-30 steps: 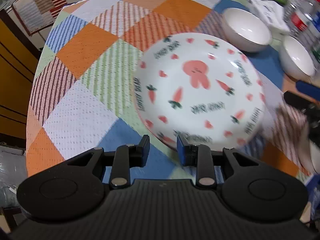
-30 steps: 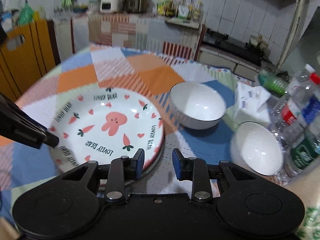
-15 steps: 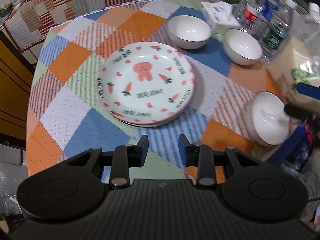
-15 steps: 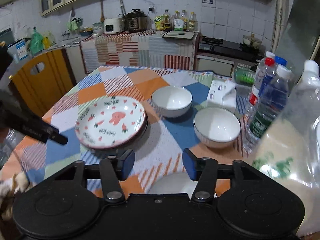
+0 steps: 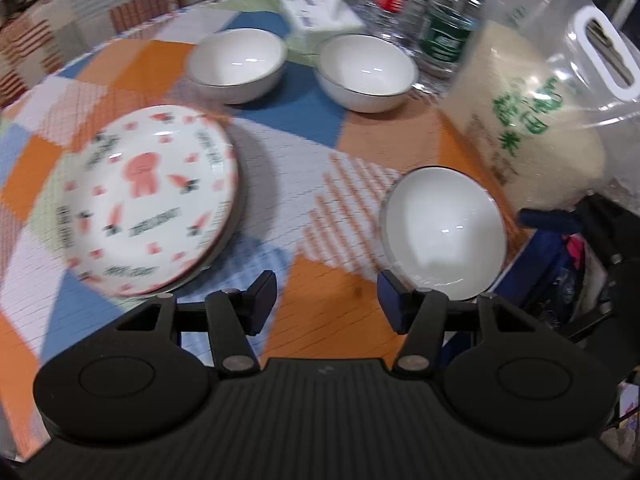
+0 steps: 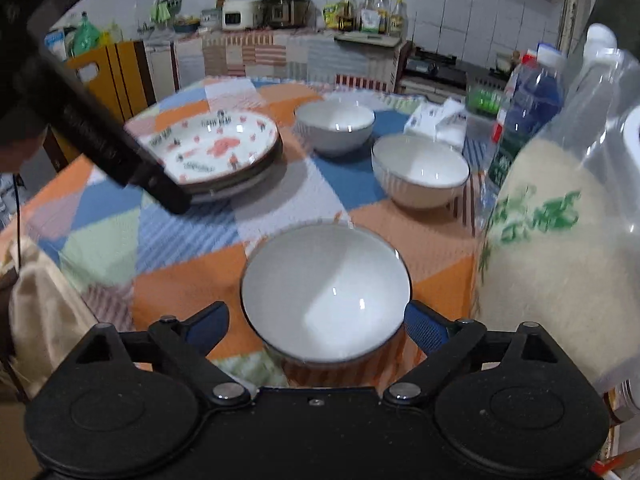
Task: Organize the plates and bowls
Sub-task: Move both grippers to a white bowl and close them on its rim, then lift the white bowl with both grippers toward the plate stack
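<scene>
A stack of plates, the top one with a pink rabbit and carrots, sits on the patchwork tablecloth. Two white bowls stand at the far side, also in the right wrist view. A third white bowl stands near the table's front edge. My left gripper is open and empty, above the cloth between the plates and the near bowl. My right gripper is wide open, its fingers on either side of the near bowl, not touching it.
A large clear bag of rice stands right of the near bowl. Water bottles and a tissue pack are at the back right. A wooden chair and kitchen counter lie beyond the table.
Both grippers drew back from the plate stack and swung right toward the near bowl. Both jaws opened wider. The right gripper now straddles the near bowl.
</scene>
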`<control>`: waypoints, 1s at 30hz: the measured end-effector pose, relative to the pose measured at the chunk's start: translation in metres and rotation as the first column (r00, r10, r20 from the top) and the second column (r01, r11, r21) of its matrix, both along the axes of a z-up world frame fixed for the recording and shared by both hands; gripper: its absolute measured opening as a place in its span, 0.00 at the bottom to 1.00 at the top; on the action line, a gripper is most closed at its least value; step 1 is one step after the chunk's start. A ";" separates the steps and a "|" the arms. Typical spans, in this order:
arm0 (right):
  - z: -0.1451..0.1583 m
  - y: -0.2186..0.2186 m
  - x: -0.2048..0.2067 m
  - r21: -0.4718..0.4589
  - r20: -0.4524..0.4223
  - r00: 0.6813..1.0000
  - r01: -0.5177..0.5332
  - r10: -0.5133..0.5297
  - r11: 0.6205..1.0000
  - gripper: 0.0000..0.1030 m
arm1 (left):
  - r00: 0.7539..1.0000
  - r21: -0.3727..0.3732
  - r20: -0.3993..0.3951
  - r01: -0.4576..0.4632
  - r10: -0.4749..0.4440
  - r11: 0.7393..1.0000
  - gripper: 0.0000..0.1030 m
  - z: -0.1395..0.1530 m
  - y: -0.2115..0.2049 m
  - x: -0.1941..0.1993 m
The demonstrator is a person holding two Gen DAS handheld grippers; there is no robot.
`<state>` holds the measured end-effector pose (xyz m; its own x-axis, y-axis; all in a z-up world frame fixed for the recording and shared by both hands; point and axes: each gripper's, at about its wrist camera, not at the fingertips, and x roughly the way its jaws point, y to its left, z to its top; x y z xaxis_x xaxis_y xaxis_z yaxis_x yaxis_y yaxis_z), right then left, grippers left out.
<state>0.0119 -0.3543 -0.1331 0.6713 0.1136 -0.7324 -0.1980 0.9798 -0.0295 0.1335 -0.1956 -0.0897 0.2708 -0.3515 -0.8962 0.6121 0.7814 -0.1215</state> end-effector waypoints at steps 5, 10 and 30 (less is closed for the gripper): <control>-0.019 0.003 0.003 -0.044 -0.033 0.999 0.005 -0.007 0.999 0.94 | 0.998 -0.021 -0.066 0.012 -0.014 1.000 0.54 -0.025 -0.019 0.007; -0.037 -0.001 0.016 -0.020 -0.075 0.997 0.008 -0.009 1.000 0.94 | 0.997 -0.040 -0.074 0.007 -0.010 0.999 0.54 -0.041 -0.035 0.013; -0.054 0.004 0.034 0.031 -0.038 0.999 0.004 -0.002 1.000 0.96 | 0.995 -0.063 -0.098 0.005 -0.011 0.998 0.12 -0.044 -0.041 0.015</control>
<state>0.0458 -0.3506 -0.1873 0.6431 0.1346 -0.7539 -0.1954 0.9807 0.0084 0.1485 -0.2368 -0.1337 0.1800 -0.4095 -0.8944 0.6010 0.7656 -0.2296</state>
